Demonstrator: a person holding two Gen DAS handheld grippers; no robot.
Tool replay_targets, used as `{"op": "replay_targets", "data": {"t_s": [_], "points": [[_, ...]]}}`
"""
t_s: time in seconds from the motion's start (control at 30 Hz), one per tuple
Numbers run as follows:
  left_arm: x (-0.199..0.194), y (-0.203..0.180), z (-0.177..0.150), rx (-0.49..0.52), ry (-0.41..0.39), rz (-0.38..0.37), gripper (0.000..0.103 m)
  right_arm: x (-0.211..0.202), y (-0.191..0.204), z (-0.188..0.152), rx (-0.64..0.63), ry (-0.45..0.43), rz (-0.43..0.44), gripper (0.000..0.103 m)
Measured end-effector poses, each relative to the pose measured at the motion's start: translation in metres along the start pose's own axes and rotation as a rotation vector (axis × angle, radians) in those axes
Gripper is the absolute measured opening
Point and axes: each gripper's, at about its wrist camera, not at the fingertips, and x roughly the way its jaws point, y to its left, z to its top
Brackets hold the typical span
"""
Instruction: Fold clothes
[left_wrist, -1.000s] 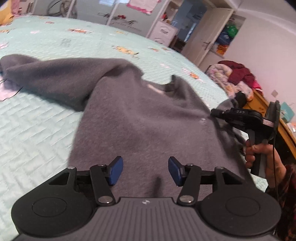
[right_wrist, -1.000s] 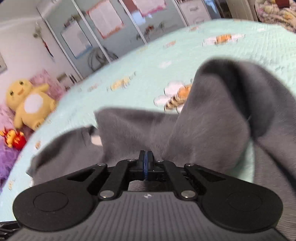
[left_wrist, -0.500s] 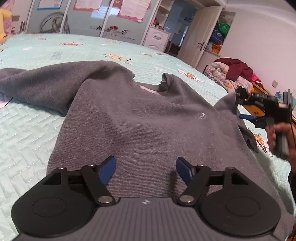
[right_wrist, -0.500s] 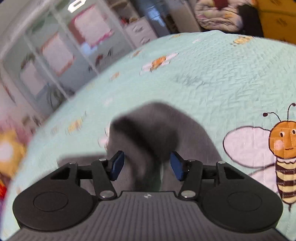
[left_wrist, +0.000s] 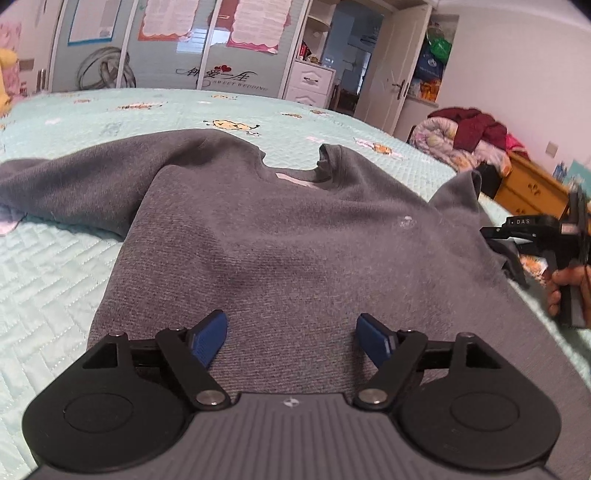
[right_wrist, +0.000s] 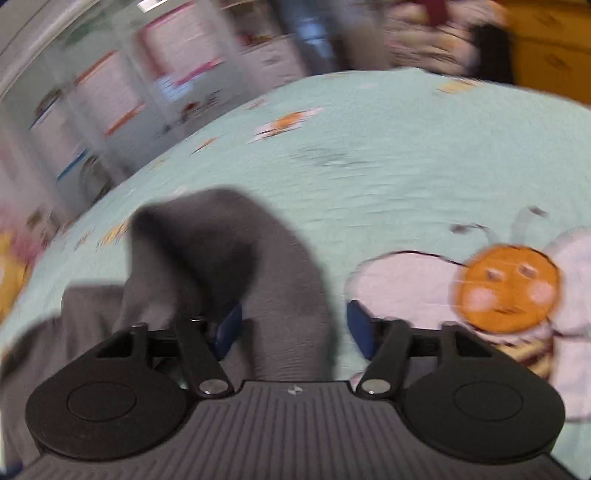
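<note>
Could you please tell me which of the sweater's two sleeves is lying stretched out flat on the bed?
The left-hand sleeve of the grey sweater lies flat; the other sleeve is bunched upward by the right gripper.

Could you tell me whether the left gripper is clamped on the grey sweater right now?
No, the left gripper hangs with its blue pads spread wide apart above the grey sweater, holding nothing.

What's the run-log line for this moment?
stage: spreading flat | grey sweater: on bed, right sleeve bunched | left gripper: open above hem | right gripper: open around sleeve
</note>
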Motion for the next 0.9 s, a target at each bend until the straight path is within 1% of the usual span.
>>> {"op": "replay_targets", "data": {"t_s": [0.03, 0.1, 0.13, 0.17, 0.2, 0.27, 0.3, 0.43, 0.47, 0.5, 0.53, 0.57, 0.6, 0.63, 0.8, 0.83, 0.87, 0.9], "points": [[0.0, -0.001, 0.0, 0.005, 0.002, 0.005, 0.08, -0.002, 0.008, 0.001, -0.039, -0.002, -0.003, 0.006], [0.001, -0.001, -0.001, 0.006, 0.003, 0.007, 0.08, -0.007, 0.024, 0.003, -0.117, -0.006, -0.009, 0.006], [0.001, -0.001, -0.001, 0.004, 0.003, 0.007, 0.08, -0.013, 0.029, 0.006, -0.151, -0.019, -0.025, 0.005], [0.0, -0.001, -0.001, 0.001, 0.002, 0.007, 0.08, -0.028, 0.026, 0.013, -0.176, -0.062, -0.087, 0.005], [0.0, -0.001, -0.001, -0.002, 0.001, 0.007, 0.08, -0.042, 0.02, 0.019, -0.206, -0.104, -0.175, 0.005], [0.001, -0.002, -0.001, 0.004, 0.002, 0.012, 0.08, -0.061, -0.002, 0.028, -0.254, -0.153, -0.344, 0.005], [0.001, -0.003, -0.001, 0.01, 0.004, 0.016, 0.081, -0.066, -0.012, 0.031, -0.28, -0.16, -0.414, 0.005], [0.003, -0.008, -0.001, 0.04, 0.013, 0.036, 0.081, -0.04, -0.048, 0.029, -0.389, -0.018, -0.535, 0.009], [0.003, -0.008, -0.001, 0.044, 0.014, 0.039, 0.081, -0.035, -0.05, 0.028, -0.386, -0.019, -0.527, 0.012], [0.003, -0.009, 0.0, 0.047, 0.015, 0.041, 0.081, -0.03, -0.052, 0.027, -0.382, -0.019, -0.52, 0.013], [0.004, -0.01, 0.0, 0.049, 0.016, 0.043, 0.082, -0.027, -0.053, 0.027, -0.368, -0.021, -0.522, 0.023], [0.004, -0.01, -0.001, 0.051, 0.017, 0.043, 0.082, -0.03, -0.054, 0.03, -0.325, -0.03, -0.55, 0.041], [0.004, -0.01, -0.001, 0.052, 0.017, 0.042, 0.082, -0.032, -0.054, 0.033, -0.281, -0.038, -0.577, 0.048], [0.004, -0.01, -0.001, 0.054, 0.018, 0.041, 0.084, -0.035, -0.053, 0.035, -0.246, -0.051, -0.587, 0.054], [0.004, -0.016, -0.001, 0.067, 0.02, 0.049, 0.085, -0.057, -0.019, 0.034, -0.187, -0.167, -0.403, 0.055], [0.004, -0.017, -0.001, 0.07, 0.02, 0.051, 0.085, -0.062, -0.013, 0.034, -0.175, -0.19, -0.366, 0.057], [0.004, -0.017, -0.001, 0.073, 0.021, 0.054, 0.085, -0.062, -0.004, 0.034, -0.178, -0.202, -0.312, 0.061], [0.003, -0.018, -0.001, 0.068, 0.022, 0.057, 0.085, -0.052, 0.011, 0.036, -0.218, -0.181, -0.216, 0.062]]}}
